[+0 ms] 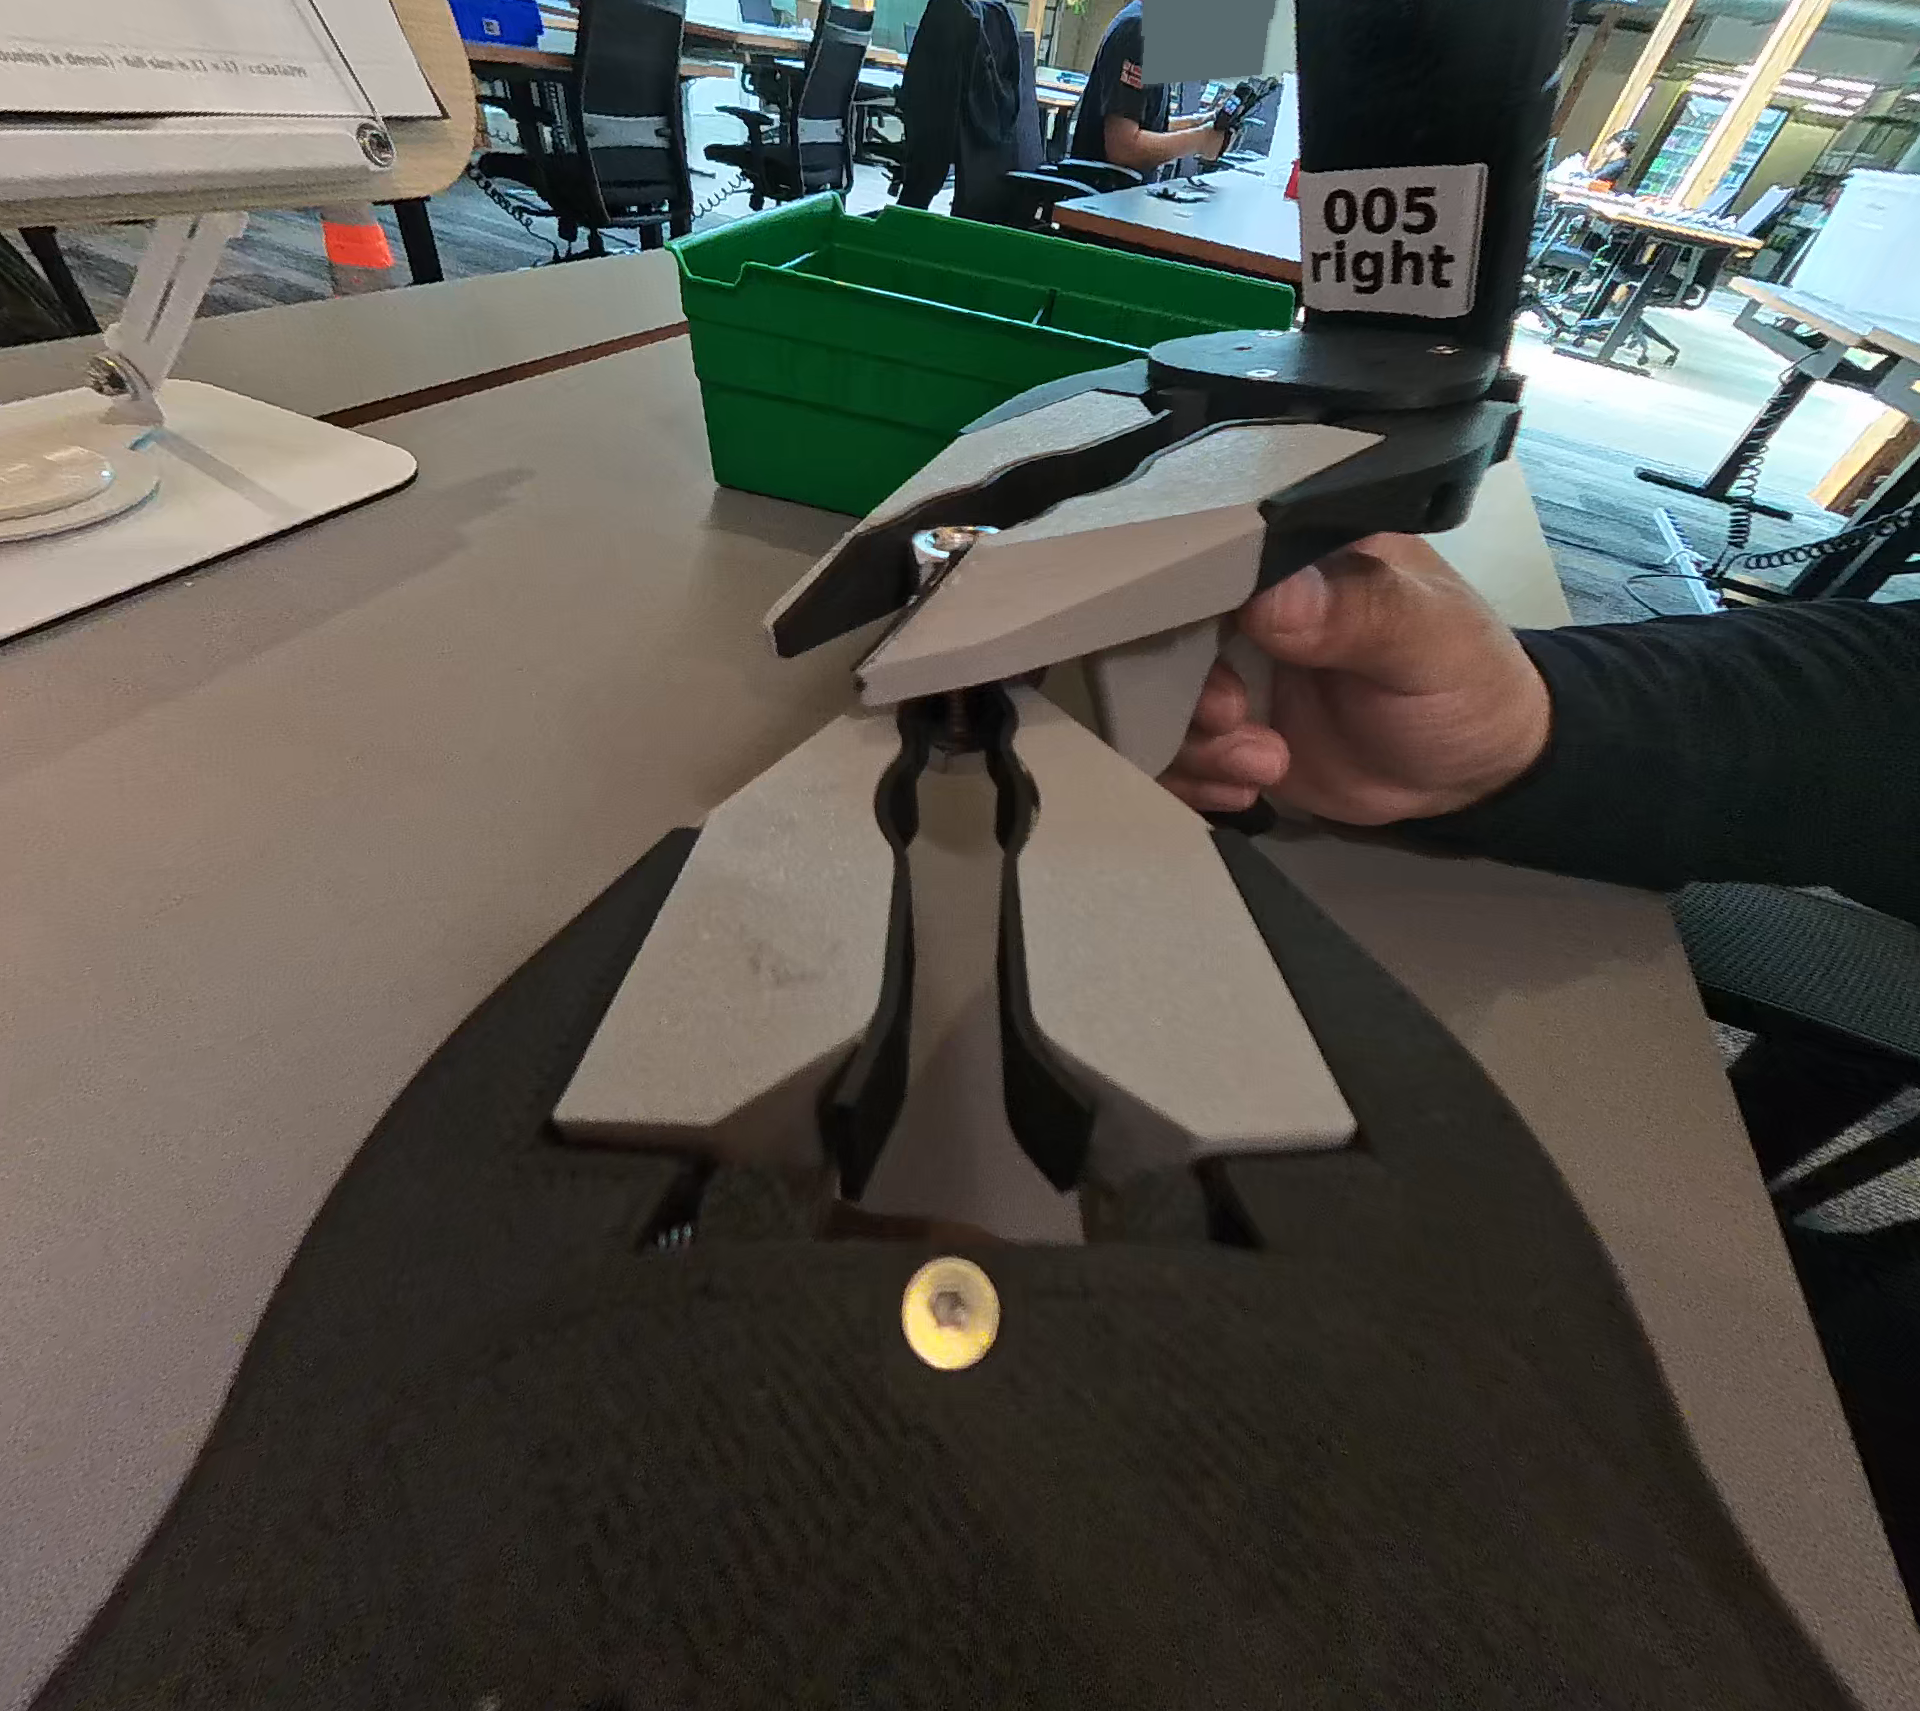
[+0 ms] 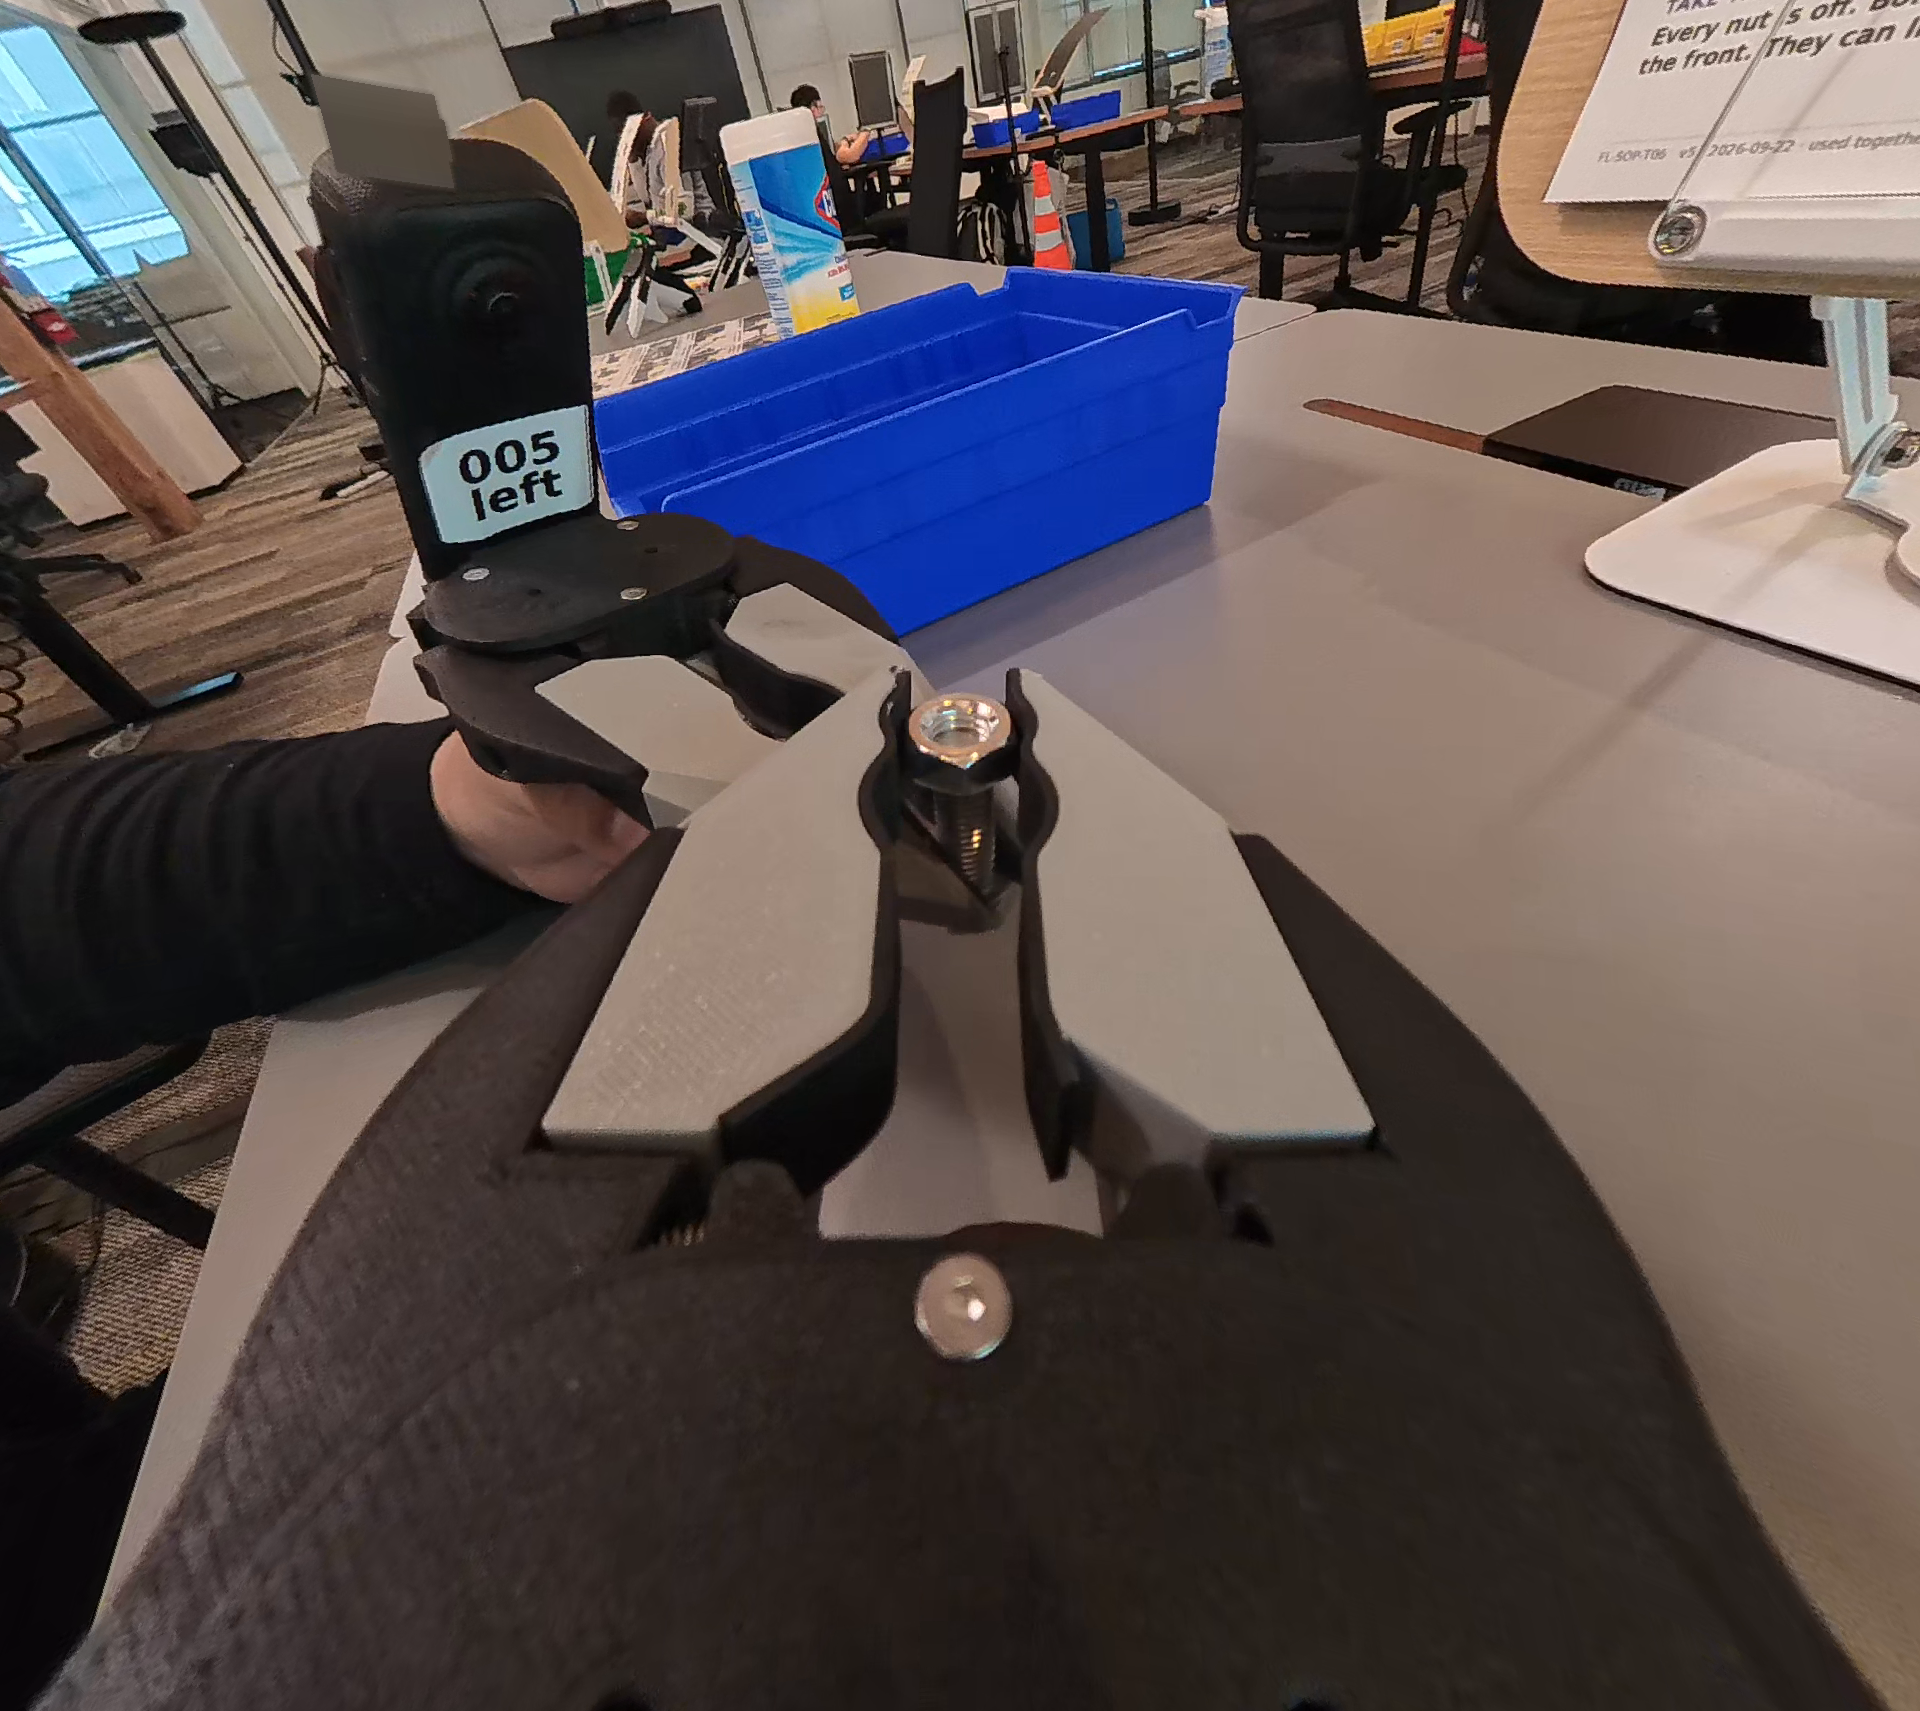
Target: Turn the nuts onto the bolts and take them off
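Observation:
In the right wrist view my right gripper (image 2: pixel 956 714) is shut on a silver hex nut (image 2: pixel 957 731). The nut sits on the top end of an upright threaded bolt (image 2: pixel 968 835). My left gripper (image 2: pixel 951 894) comes in from the left underneath and grips the bolt's lower part. In the left wrist view my left gripper (image 1: pixel 951 742) is shut on the bolt (image 1: pixel 951 719), which is mostly hidden between the fingertips. Right above it the right gripper (image 1: pixel 821 659) clamps the nut (image 1: pixel 951 541). Both are held above the grey table (image 1: pixel 416 726).
A green bin (image 1: pixel 883 373) stands behind the grippers in the left wrist view. A blue bin (image 2: pixel 935 456) stands behind them in the right wrist view, with a wipes canister (image 2: pixel 790 227) beyond it. A white stand with an instruction sheet (image 1: pixel 156 466) is at the table's far side (image 2: pixel 1766 539). Spacing between my two grippers at the tips: around 4 cm.

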Tool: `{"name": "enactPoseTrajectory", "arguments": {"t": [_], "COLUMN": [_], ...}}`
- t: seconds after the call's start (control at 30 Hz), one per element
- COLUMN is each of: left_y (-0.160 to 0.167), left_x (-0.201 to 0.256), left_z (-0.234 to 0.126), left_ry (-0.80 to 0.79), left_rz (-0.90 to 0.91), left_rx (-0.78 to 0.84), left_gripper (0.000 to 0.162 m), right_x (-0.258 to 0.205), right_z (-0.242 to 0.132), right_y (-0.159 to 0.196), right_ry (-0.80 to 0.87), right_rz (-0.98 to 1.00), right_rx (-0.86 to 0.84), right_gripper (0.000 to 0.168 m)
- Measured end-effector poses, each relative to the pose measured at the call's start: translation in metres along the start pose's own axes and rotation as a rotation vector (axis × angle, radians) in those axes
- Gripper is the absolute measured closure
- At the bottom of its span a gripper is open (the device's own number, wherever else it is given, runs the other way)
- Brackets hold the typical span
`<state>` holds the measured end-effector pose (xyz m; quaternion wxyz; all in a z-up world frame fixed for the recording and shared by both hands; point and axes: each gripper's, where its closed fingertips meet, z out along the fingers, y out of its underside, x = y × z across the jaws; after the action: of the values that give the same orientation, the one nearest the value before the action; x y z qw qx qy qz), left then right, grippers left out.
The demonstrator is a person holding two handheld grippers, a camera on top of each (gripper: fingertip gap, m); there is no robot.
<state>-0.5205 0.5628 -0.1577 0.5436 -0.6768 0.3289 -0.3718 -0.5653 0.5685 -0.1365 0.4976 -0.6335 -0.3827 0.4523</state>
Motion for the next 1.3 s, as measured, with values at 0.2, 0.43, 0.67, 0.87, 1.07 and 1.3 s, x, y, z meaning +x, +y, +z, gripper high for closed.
{"name": "enactPoseTrajectory", "arguments": {"t": [0.2,0.43,0.67,0.87,1.07,1.3], "left_y": [0.0,-0.002,-0.002,0.001,0.001,0.005], "left_x": [-0.002,-0.019,-0.032,-0.023,-0.007,-0.005], "left_z": [0.0,-0.005,-0.01,-0.005,0.0,0.001], "left_ry": [-0.014,-0.09,-0.141,-0.121,-0.062,-0.042], "left_rz": [0.003,-0.028,-0.069,-0.02,0.018,0.006], "left_rx": [-0.001,0.011,0.018,-0.01,-0.015,-0.037], "left_gripper": [0.155,0.155,0.155,0.155,0.155,0.155], "right_x": [0.0,0.005,0.005,0.005,0.005,0.005], "right_z": [0.0,-0.004,-0.004,-0.002,-0.001,-0.005], "right_y": [0.0,-0.004,-0.003,0.0,0.0,-0.007], "right_ry": [-0.014,0.02,0.065,0.079,0.077,0.068], "right_rz": [0.032,0.014,-0.06,-0.072,-0.08,-0.064], "right_rx": [0.007,0.026,0.008,-0.005,-0.01,0.018], "right_gripper": [0.143,0.138,0.139,0.139,0.152,0.152]}}
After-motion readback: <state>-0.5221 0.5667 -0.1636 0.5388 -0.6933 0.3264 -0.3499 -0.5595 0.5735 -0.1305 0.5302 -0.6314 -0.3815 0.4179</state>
